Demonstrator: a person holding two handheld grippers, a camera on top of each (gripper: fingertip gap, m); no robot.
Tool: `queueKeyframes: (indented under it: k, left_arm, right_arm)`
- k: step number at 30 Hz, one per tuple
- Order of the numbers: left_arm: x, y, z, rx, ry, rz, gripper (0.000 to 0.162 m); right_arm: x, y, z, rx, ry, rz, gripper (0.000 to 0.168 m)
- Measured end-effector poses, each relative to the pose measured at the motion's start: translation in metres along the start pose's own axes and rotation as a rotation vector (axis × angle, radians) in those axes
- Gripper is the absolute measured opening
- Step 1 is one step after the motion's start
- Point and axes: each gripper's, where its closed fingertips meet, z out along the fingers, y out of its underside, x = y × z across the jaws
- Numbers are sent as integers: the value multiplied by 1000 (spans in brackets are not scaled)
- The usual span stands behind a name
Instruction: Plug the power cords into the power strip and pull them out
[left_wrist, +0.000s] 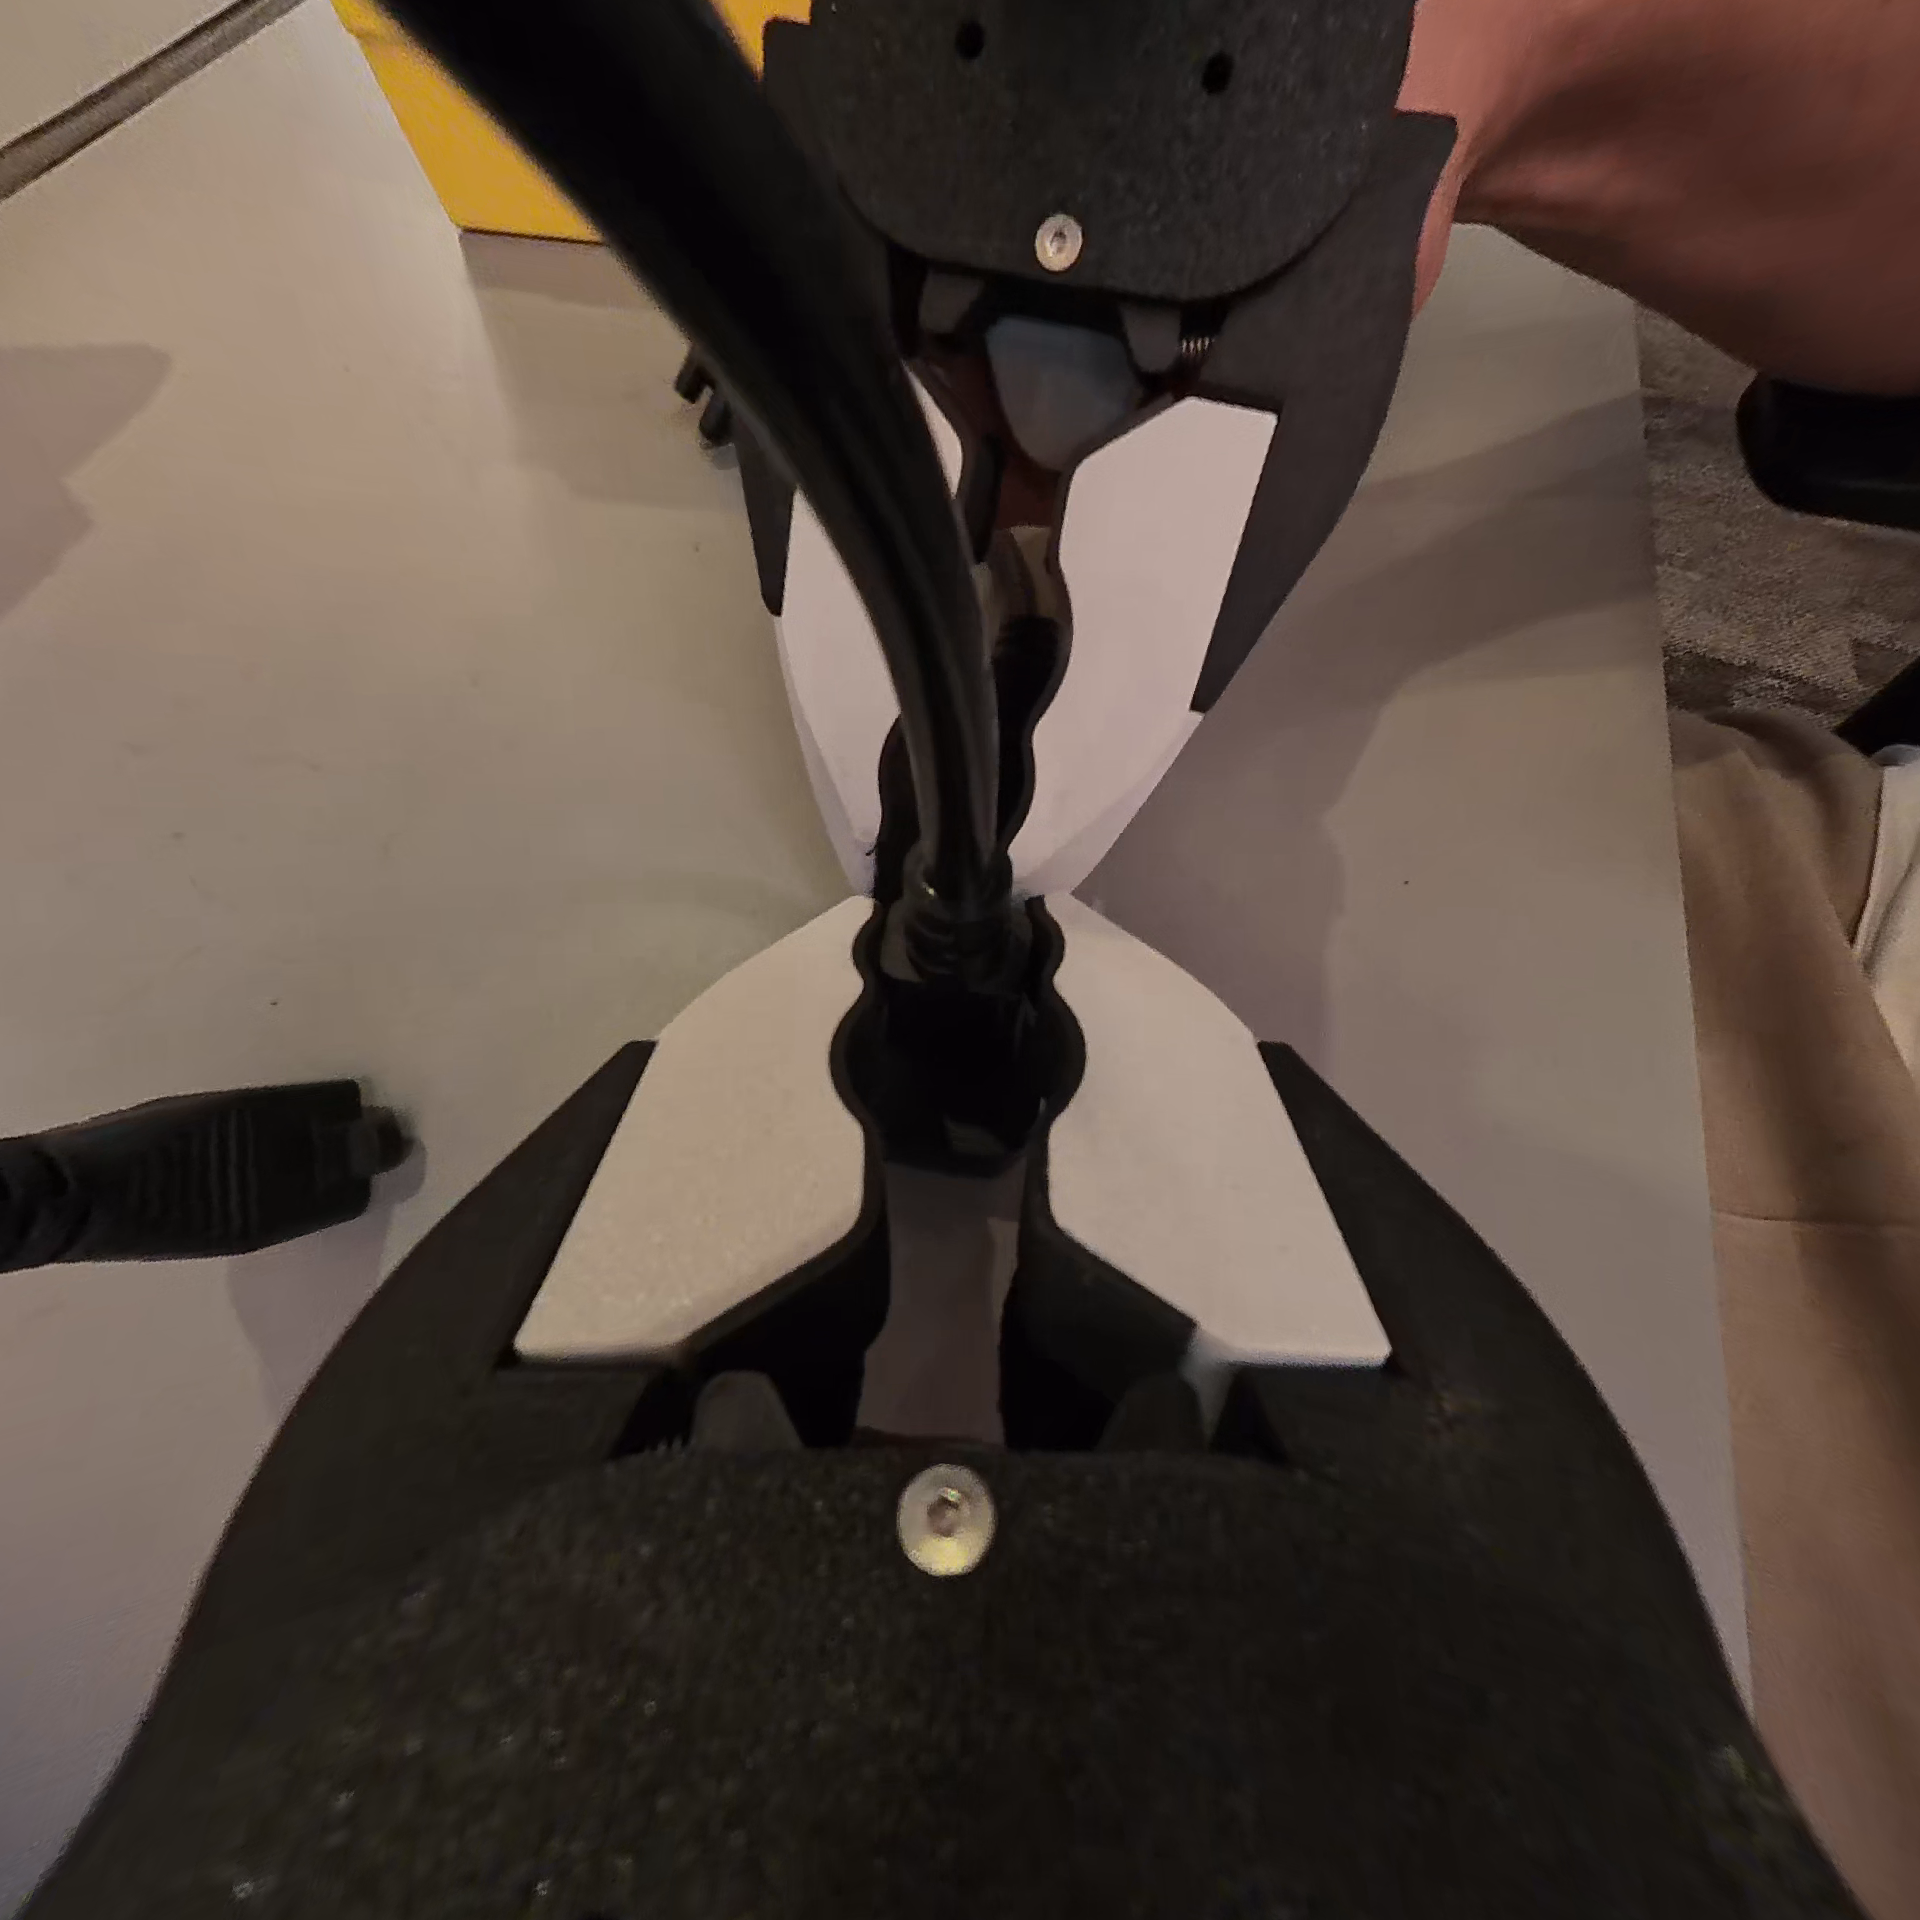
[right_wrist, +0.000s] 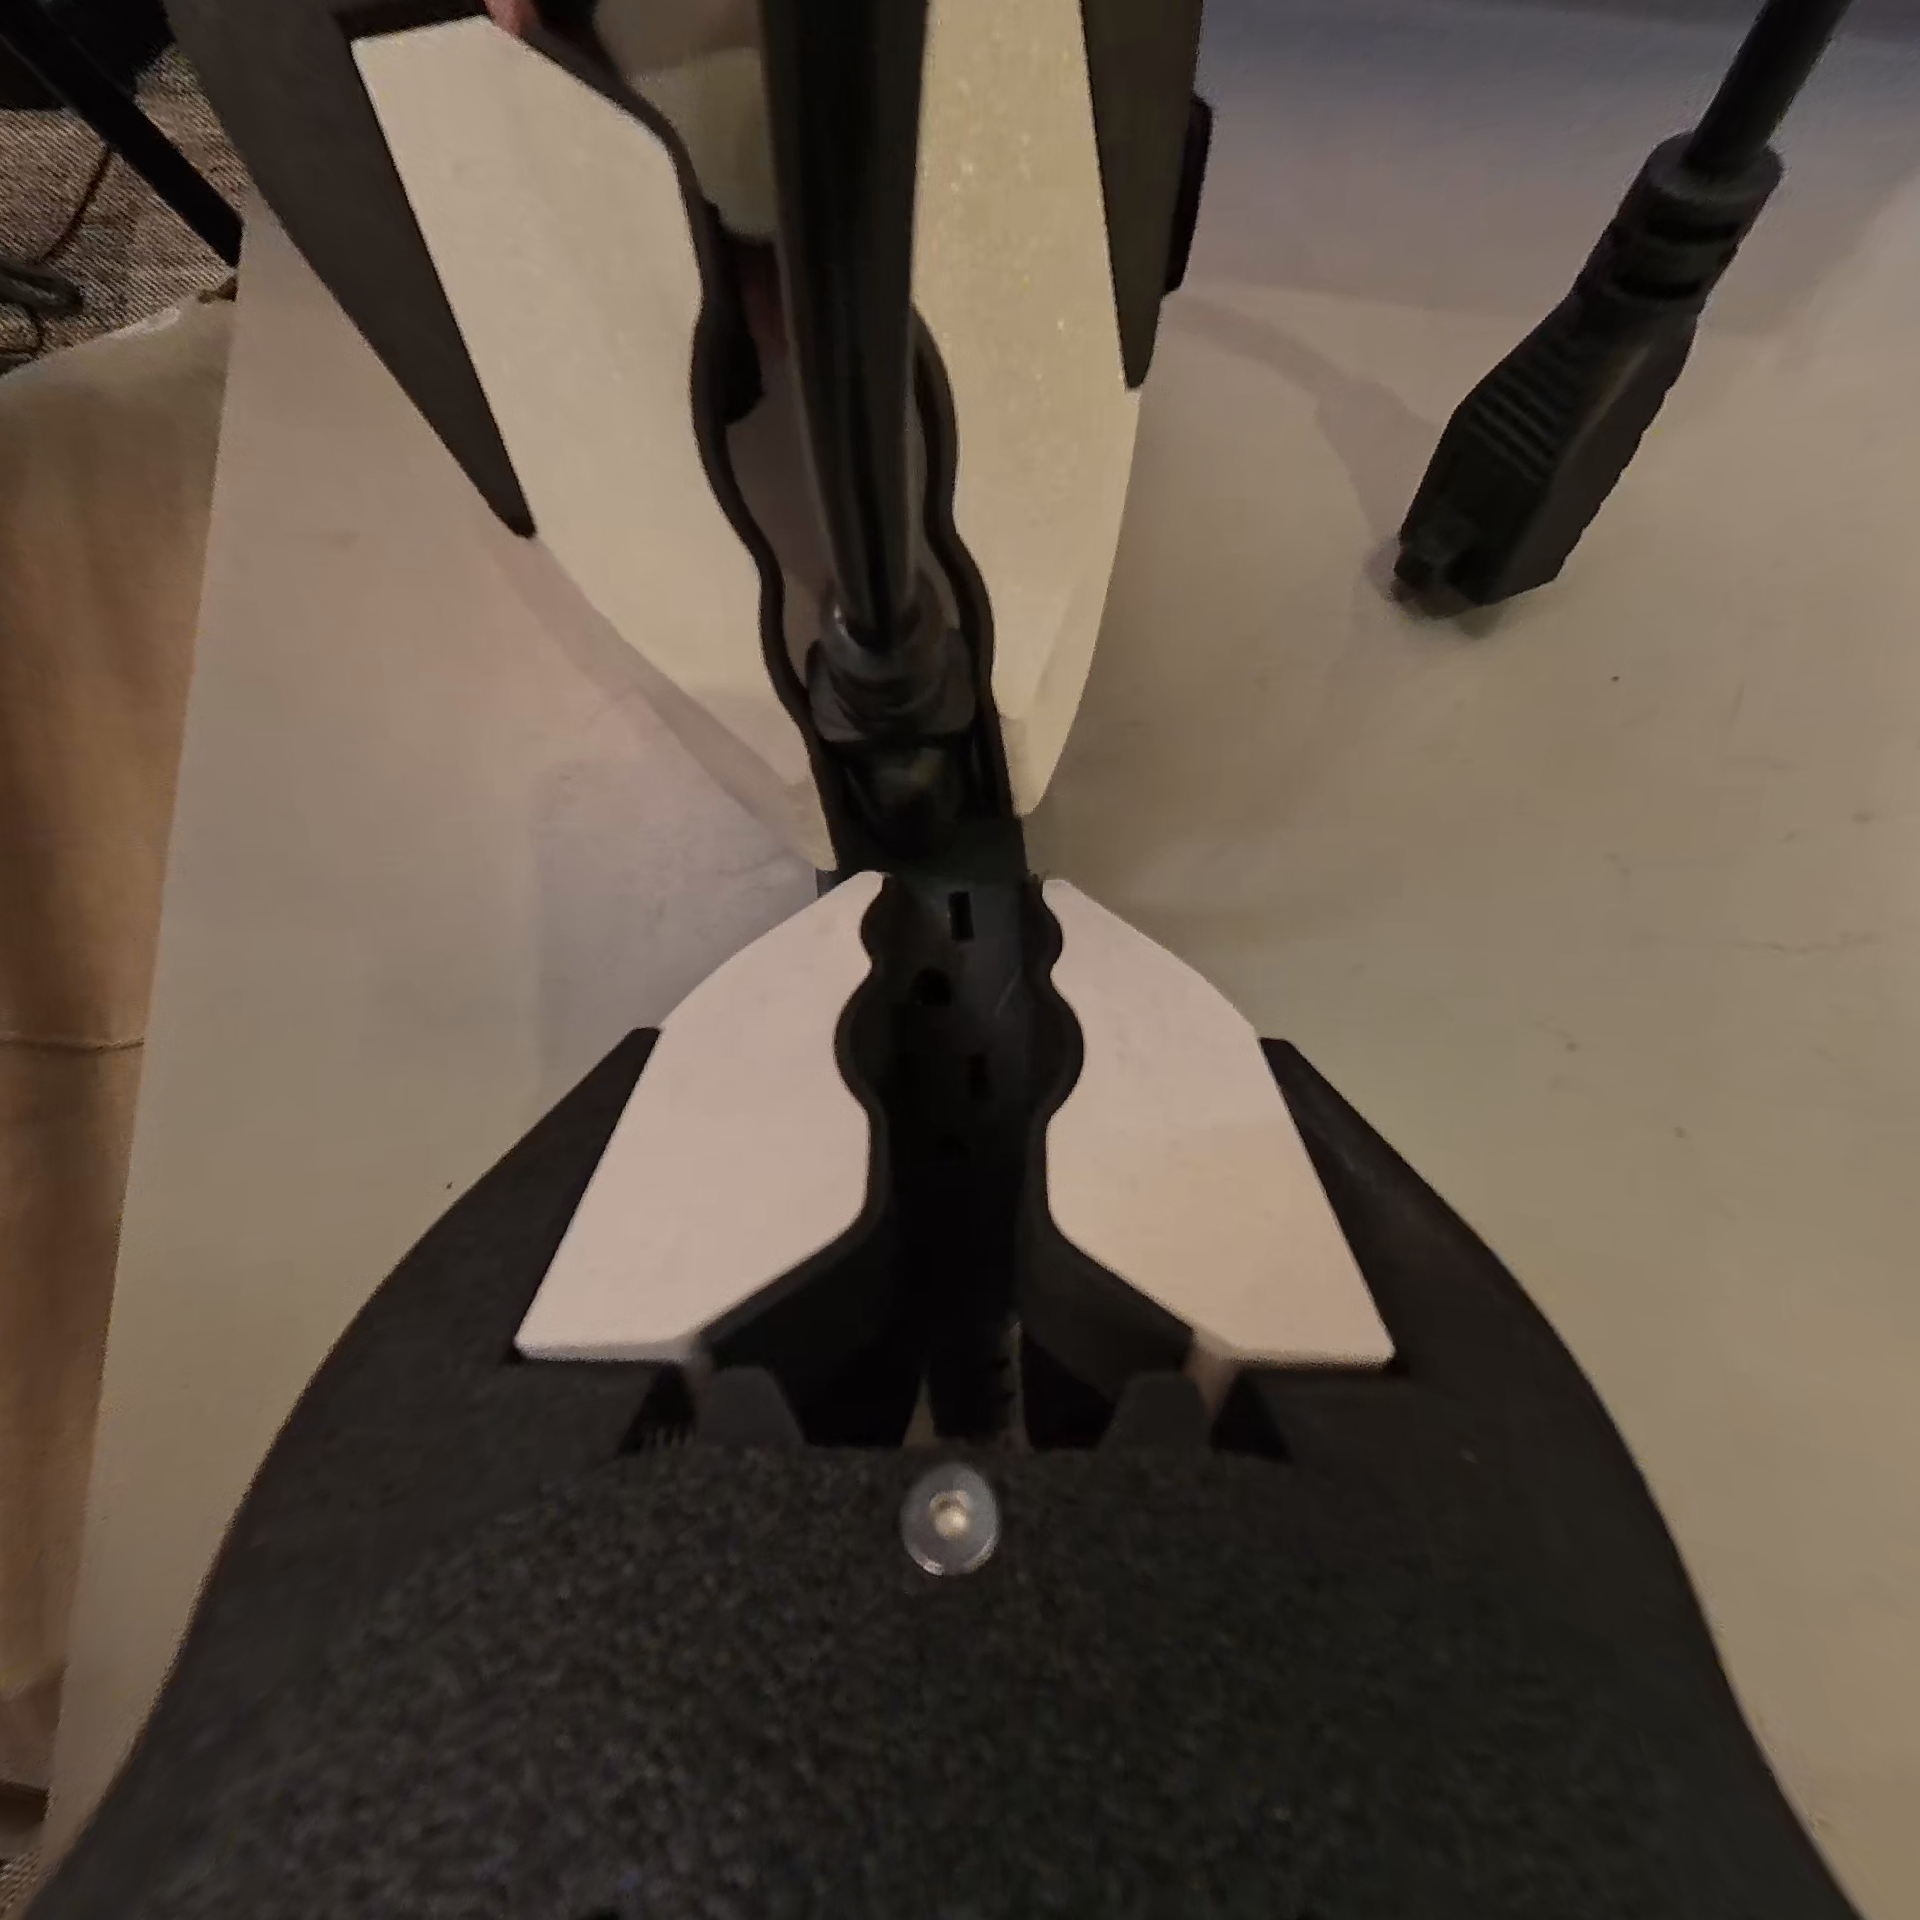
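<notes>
Left wrist view: the left gripper has its white fingers closed on the black plug of a power cord. The cord arcs away to the upper left, clear of the grip.
Right wrist view: the right gripper is clamped on the narrow black power strip, whose socket slots face the camera.
Meeting point: the two grippers stand tip to tip at mid-frame, plug and strip in one line. One steadies the strip so that force on the plug acts along the sockets.
Seating: whether the prongs are fully home is hidden by the fingertips.
Step, as judged: the plug is at the strip, either going in or coming out.
Second plug: lies loose on the pale worktop, at the upper right of the right wrist view, apart from both grippers.
Surroundings: a person's hand grips the right tool at the upper right of the left wrist view, and a yellow object sits at the upper left.
</notes>
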Motion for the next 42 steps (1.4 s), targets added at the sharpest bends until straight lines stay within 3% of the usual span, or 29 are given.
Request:
queueKeyframes:
  k: [12,19,24,29,36,42]
  left_arm:
    - [-1,4,-2,-124,-26,123,23]
    - [-2,7,-8,-41,40,68,24]
    - [-3,5,-2,-163,-55,152,23]
    - [-2,9,-12,-37,39,65,24]
    - [-1,7,-6,-108,-10,110,22]
    - [-2,9,-15,-25,56,32,23]
  right_arm:
    - [-2,-1,1,1,4,7,24]
    - [-4,-2,3,8,7,8,25]
    - [-3,-2,3,-28,12,7,24]
    - [-6,-4,5,11,-21,27,25]
    - [-6,-6,6,-33,-4,-6,24]
    - [-8,-8,9,3,-24,15,25]
